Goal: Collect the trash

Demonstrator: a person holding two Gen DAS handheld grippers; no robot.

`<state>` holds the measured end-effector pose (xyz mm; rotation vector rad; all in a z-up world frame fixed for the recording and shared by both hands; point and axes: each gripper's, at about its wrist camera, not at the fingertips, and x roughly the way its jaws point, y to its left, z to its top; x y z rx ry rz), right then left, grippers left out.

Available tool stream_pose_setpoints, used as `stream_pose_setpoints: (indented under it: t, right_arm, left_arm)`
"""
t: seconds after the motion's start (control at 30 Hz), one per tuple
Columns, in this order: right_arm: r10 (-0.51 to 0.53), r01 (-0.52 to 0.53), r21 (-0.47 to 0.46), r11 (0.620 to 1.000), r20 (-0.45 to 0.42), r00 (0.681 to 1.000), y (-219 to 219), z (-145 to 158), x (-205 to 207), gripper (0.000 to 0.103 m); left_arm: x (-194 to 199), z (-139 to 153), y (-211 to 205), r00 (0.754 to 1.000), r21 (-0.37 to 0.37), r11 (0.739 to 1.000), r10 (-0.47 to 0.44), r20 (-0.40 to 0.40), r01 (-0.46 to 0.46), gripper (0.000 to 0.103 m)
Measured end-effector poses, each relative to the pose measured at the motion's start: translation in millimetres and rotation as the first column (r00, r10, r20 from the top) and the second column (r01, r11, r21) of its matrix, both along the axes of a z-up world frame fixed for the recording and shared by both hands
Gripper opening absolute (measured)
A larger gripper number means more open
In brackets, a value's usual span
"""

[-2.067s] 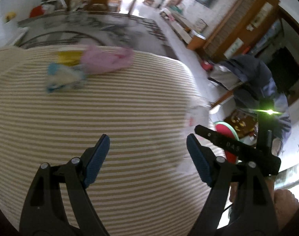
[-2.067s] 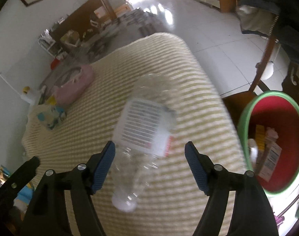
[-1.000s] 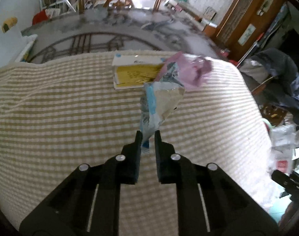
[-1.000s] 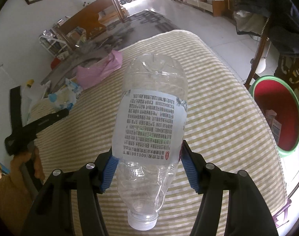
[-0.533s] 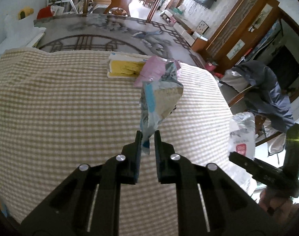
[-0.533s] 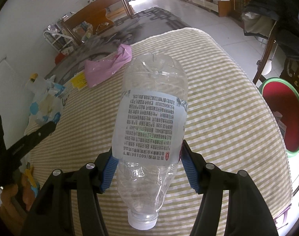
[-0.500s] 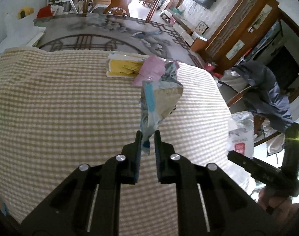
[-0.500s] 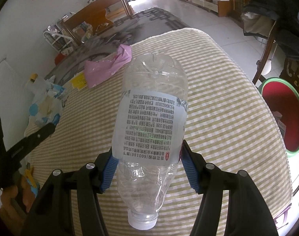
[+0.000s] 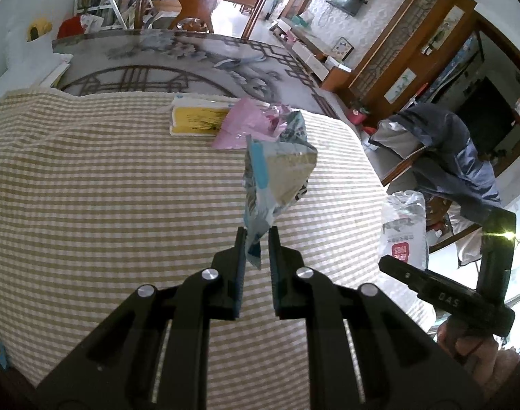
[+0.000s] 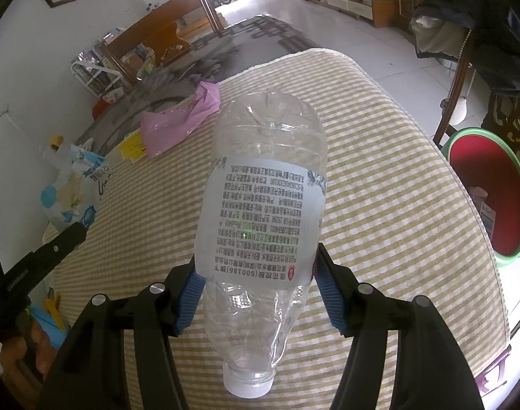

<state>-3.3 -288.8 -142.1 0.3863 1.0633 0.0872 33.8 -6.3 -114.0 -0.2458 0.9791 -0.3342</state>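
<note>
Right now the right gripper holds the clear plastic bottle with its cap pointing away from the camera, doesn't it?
Not quite: the right gripper does hold the clear plastic bottle, but its white cap points toward the camera, as the right wrist view shows.

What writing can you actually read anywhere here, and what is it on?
"(600186)": on the plastic bottle label, seen upside down in the right gripper.
"DAS": on the right gripper's black arm, seen from the left wrist view.
Bottle label's small print: too small to read.
Snack wrapper in the left gripper: print unreadable.
</note>
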Motion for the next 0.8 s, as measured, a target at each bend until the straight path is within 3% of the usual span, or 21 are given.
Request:
stream_pose_setpoints:
  t: [0.8]
  right_arm:
    - [-0.035, 0.035, 0.014, 0.999, -0.002, 0.999, -17, -1, -11, 0.059]
  left_arm:
    - [-7, 7, -19, 0.999, 0.010, 0.999, -0.032, 0.016, 0.032, 0.012]
